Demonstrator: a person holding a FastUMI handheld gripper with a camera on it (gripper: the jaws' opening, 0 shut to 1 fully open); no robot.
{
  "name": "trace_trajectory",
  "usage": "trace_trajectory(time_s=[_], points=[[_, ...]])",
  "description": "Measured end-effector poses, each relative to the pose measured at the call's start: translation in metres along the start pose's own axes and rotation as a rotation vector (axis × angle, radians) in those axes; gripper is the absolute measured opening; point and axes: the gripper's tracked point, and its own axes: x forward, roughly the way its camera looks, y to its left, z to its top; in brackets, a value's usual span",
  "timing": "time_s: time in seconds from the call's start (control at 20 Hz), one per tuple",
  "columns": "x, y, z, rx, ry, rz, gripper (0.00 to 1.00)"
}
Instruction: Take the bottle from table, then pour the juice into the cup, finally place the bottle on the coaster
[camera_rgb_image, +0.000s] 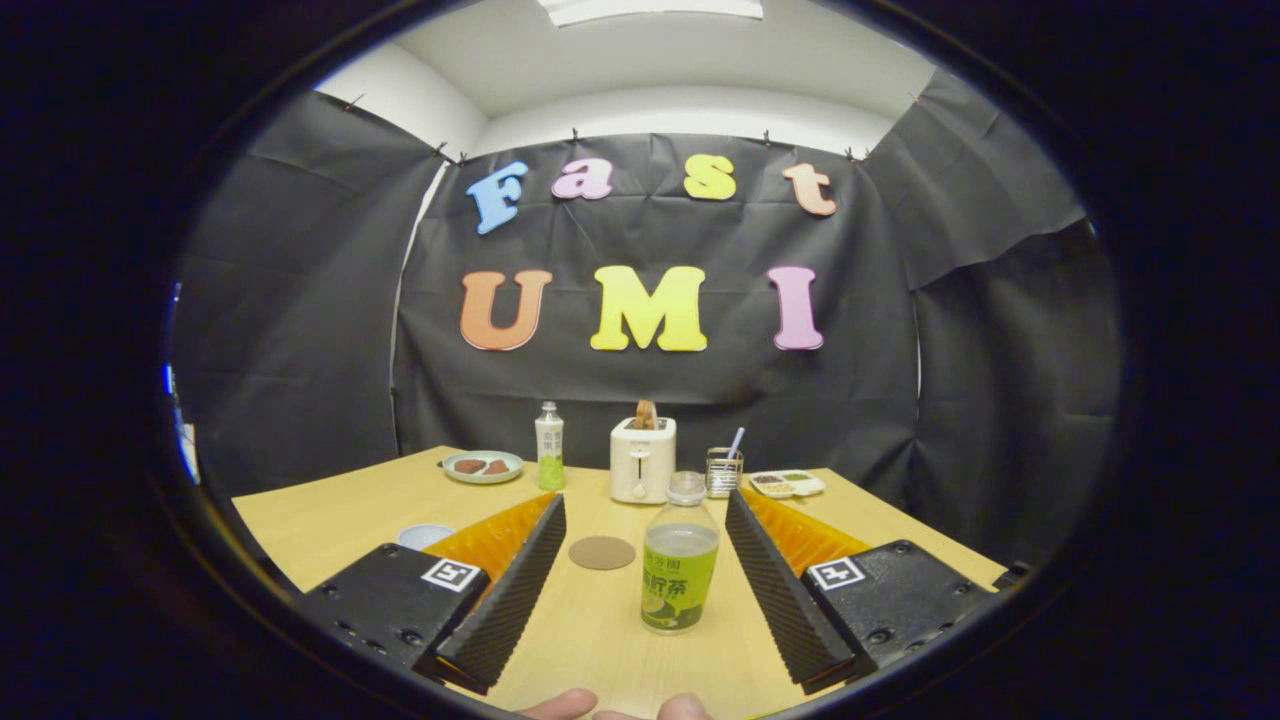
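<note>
In the gripper view, the gripper (645, 590) has its two ribbed black fingers (510, 590) spread wide apart, touching nothing. The bottle (679, 555) stands upright on the wooden bench (330, 520), between the fingers and nearer the right one, cap on, with green-labelled juice filling most of it. Just beside it, toward the left finger, lies the round brown coaster (602, 552), flat and bare. A pale cup (425, 536) sits beyond the left finger's outer side, partly hidden by it.

Further back along the bench stand a second bottle (549, 446), a plate (483, 466) with food, a white toaster (643, 459), a small glass holder (724, 472) and a tray (787, 484). Two fingertips of the person (575, 703) show at the near edge.

Judging by this, the first step is in hand: the bottle is framed but not yet gripped. The next move calls for easing forward a little, centring the bottle between the fingers, then closing on its body below the shoulder, firmly enough to lift without tipping it.
</note>
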Motion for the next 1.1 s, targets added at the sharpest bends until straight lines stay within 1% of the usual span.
trace_trajectory(time_s=[0.15,0.25,0.4,0.6,0.75,1.0,1.1], points=[[0.022,-0.009,-0.026,-0.022,0.071,0.003,1.00],[0.033,-0.020,-0.037,0.004,0.103,0.009,1.00],[0.048,-0.025,-0.050,0.039,0.129,0.043,1.00],[0.068,-0.022,-0.064,0.010,0.163,0.087,1.00],[0.084,-0.023,-0.073,0.006,0.199,0.094,1.00],[0.101,-0.023,-0.086,0.036,0.246,0.103,1.00],[0.105,-0.024,-0.092,0.041,0.266,0.097,0.97]])
